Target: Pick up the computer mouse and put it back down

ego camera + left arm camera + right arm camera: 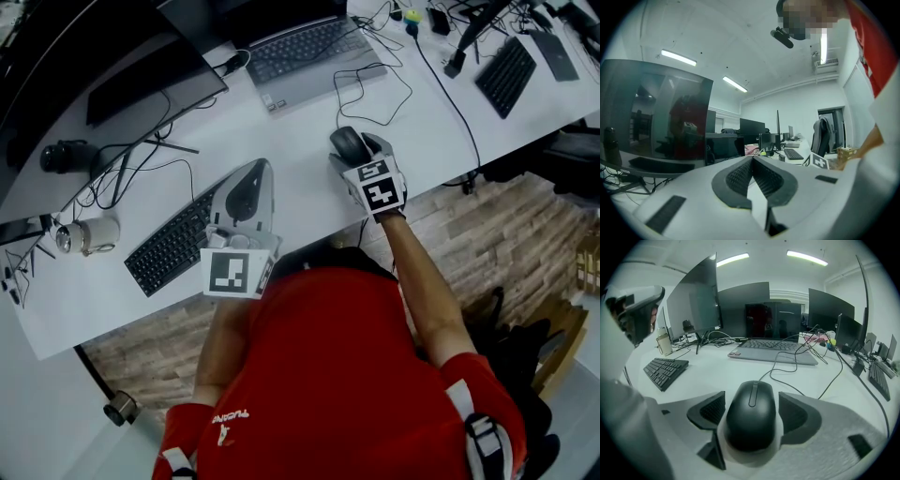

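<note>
The black corded computer mouse (349, 143) (751, 416) sits on the white desk (300, 141), in front of the laptop. My right gripper (358, 148) (751, 401) points down at it with a jaw on each side. The pads (710, 411) stand a sliver clear of the mouse's flanks, so the gripper is open around it. My left gripper (255, 169) (752, 159) lies level over the desk by the keyboard, apart from the mouse. Its jaws are shut tip to tip with nothing between them.
A black keyboard (173, 244) lies left of my left gripper, with a mug (89, 234) beyond it. A laptop (309, 52) and a dark monitor (122, 66) stand behind. The mouse cable (375, 89) loops toward the laptop. Another keyboard (506, 75) lies far right.
</note>
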A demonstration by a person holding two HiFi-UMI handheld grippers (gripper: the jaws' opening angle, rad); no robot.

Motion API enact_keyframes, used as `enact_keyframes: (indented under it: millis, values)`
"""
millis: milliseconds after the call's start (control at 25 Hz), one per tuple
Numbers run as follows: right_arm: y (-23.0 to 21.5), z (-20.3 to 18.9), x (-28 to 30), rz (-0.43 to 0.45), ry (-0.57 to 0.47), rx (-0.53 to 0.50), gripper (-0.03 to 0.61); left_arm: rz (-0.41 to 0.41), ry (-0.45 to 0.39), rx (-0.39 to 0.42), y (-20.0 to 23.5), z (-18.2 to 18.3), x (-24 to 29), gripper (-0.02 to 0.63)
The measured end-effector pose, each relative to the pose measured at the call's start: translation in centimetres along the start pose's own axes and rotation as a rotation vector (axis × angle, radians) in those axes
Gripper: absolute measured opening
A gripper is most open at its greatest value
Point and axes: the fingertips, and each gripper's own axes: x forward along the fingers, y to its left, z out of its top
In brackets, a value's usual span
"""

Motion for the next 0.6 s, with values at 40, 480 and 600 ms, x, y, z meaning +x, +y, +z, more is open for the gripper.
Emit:
enact_keyframes:
  millis: [40,480,600]
  values:
    - [-0.1,0.3,-0.3,-0.003,-0.01,-0.001,0.356,0.0,-0.001,0.0,0.0,0.0,0.0,0.009]
    - [0.4,6.5,-6.9,0.02,-0.229,-0.015,0.315,-0.036,-0.015,0.001,-1.5,0.7,0.2,0.009]
    - [1.3,8.5,-9.4,0.041,-0.311,-0.027,0.27,-0.049,-0.026,0.002,-1.9,1.2,0.3,0.009]
